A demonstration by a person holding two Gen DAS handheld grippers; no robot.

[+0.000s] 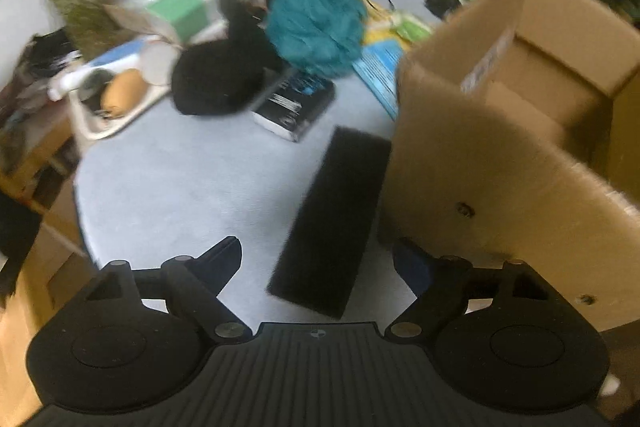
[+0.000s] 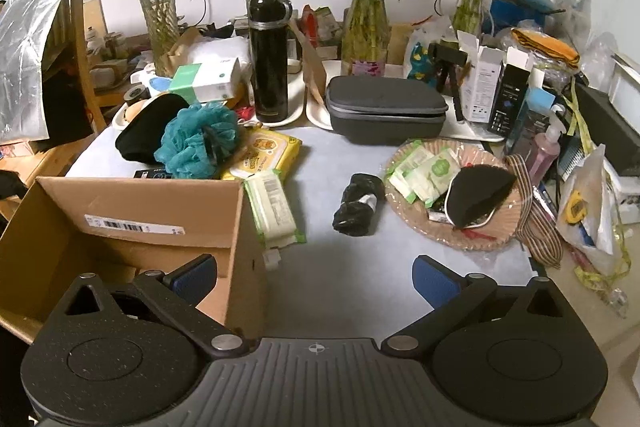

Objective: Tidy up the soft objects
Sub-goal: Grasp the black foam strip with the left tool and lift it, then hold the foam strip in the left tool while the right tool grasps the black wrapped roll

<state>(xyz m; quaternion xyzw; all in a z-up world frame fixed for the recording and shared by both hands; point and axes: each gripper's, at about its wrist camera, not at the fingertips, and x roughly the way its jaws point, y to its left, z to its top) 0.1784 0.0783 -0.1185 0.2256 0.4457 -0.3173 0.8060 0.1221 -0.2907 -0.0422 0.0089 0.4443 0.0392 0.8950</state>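
Observation:
A long black foam block (image 1: 332,211) lies flat on the pale blue table top (image 1: 168,187), close against the cardboard box (image 1: 492,155). My left gripper (image 1: 318,253) points down over the block's near end, open, one finger on each side and neither pad touching it. Further back a teal bath pouf (image 1: 316,23) rests beside a black soft cap (image 1: 220,79). My right gripper (image 2: 314,273) is open and holds nothing; its left finger hangs over the open cardboard box (image 2: 128,207). A black rolled bundle (image 2: 358,205) lies on the table ahead of it, the teal pouf (image 2: 200,141) behind the box.
Wipe packs (image 2: 274,211), a yellow pack (image 2: 268,151) and a woven plate (image 2: 420,223) with a black pad (image 2: 480,195) crowd the table. A black flask (image 2: 269,59), grey case (image 2: 384,107), vases and cartons line the back. A black book (image 1: 296,103) lies behind the block.

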